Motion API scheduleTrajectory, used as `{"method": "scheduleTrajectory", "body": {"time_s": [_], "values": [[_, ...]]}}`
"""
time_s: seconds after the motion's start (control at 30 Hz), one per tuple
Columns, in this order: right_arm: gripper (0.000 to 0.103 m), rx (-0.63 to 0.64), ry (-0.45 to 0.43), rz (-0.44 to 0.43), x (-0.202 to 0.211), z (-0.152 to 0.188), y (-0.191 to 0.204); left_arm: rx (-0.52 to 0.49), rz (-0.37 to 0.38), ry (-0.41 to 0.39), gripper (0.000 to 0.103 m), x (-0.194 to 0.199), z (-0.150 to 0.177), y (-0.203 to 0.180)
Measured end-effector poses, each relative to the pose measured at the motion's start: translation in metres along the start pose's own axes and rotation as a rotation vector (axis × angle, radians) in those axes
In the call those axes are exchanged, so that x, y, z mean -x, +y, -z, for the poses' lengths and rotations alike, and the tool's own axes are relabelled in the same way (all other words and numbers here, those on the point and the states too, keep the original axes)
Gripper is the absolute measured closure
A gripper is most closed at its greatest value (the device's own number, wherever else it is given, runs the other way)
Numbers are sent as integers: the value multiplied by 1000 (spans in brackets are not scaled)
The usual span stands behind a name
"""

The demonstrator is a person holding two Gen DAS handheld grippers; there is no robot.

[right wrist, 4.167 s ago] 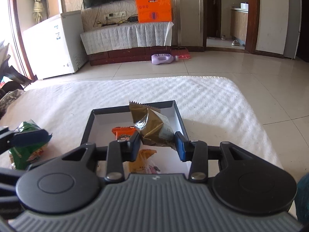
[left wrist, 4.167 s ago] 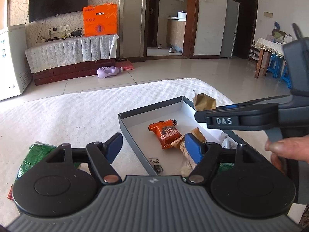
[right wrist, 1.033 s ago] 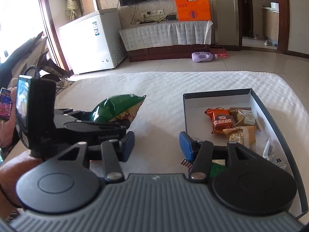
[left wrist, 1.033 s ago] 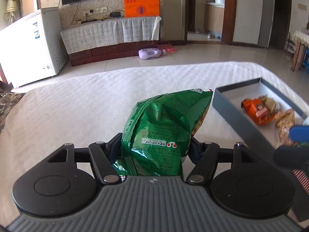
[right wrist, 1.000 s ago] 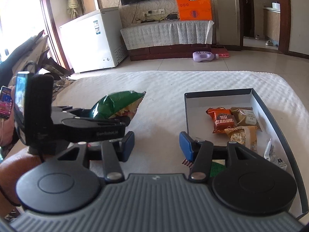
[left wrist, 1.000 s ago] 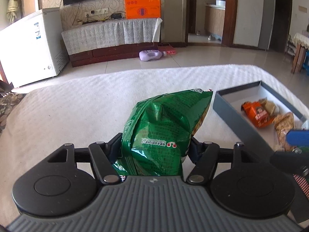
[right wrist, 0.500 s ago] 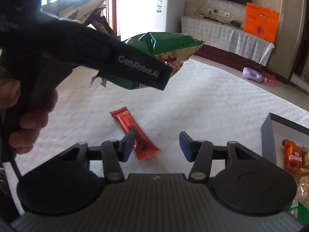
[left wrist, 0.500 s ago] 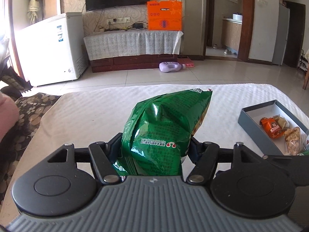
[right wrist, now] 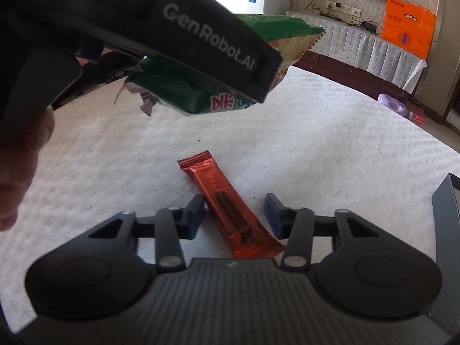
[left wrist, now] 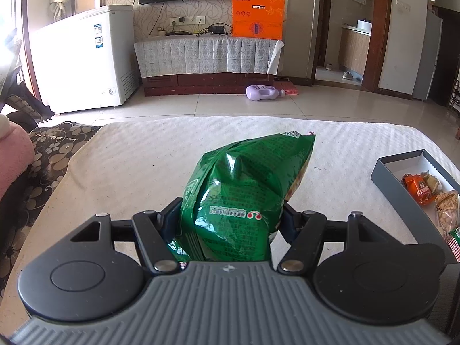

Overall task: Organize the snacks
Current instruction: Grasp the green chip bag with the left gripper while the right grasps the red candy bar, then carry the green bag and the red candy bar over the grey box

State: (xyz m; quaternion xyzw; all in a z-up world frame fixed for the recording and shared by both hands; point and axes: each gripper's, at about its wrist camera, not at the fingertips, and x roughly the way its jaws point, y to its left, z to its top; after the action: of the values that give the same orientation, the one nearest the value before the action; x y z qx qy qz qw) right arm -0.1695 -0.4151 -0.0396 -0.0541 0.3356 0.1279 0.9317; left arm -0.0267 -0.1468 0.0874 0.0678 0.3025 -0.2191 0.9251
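My left gripper (left wrist: pixel 230 218) is shut on a green snack bag (left wrist: pixel 241 189) and holds it up above the white quilted table. The same bag (right wrist: pixel 184 86) hangs at the upper left of the right wrist view, under the left gripper's black body (right wrist: pixel 161 20). My right gripper (right wrist: pixel 234 208) is open, its fingers on either side of an orange-red snack bar (right wrist: pixel 227 207) that lies flat on the cloth. A grey box (left wrist: pixel 399 189) at the right edge holds several small snack packets (left wrist: pixel 419 187).
The grey box's corner (right wrist: pixel 445 201) shows at the right edge of the right wrist view. A white freezer (left wrist: pixel 83 60), a covered TV stand (left wrist: pixel 207 57) and a purple bottle (left wrist: pixel 263 93) on the floor lie beyond the table. A floral cushion (left wrist: pixel 43 149) lies at the left.
My left gripper has lifted the green bag and swung left, away from the box. My right gripper has turned left and come down over the orange-red bar, which now lies between its open fingers.
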Motion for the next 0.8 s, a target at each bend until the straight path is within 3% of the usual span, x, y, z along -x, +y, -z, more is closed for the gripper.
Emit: {"method": "scheduleTrajectory", "body": {"time_s": [0.07, 0.3, 0.8], "values": [[76, -30, 17, -7, 5, 0, -3, 2, -1, 3, 31, -2, 0, -2], [78, -63, 44, 55, 31, 12, -12, 4, 7, 1, 31, -6, -3, -12], [78, -198, -131, 90, 122, 16, -54, -29, 9, 10, 32, -12, 0, -38]]}}
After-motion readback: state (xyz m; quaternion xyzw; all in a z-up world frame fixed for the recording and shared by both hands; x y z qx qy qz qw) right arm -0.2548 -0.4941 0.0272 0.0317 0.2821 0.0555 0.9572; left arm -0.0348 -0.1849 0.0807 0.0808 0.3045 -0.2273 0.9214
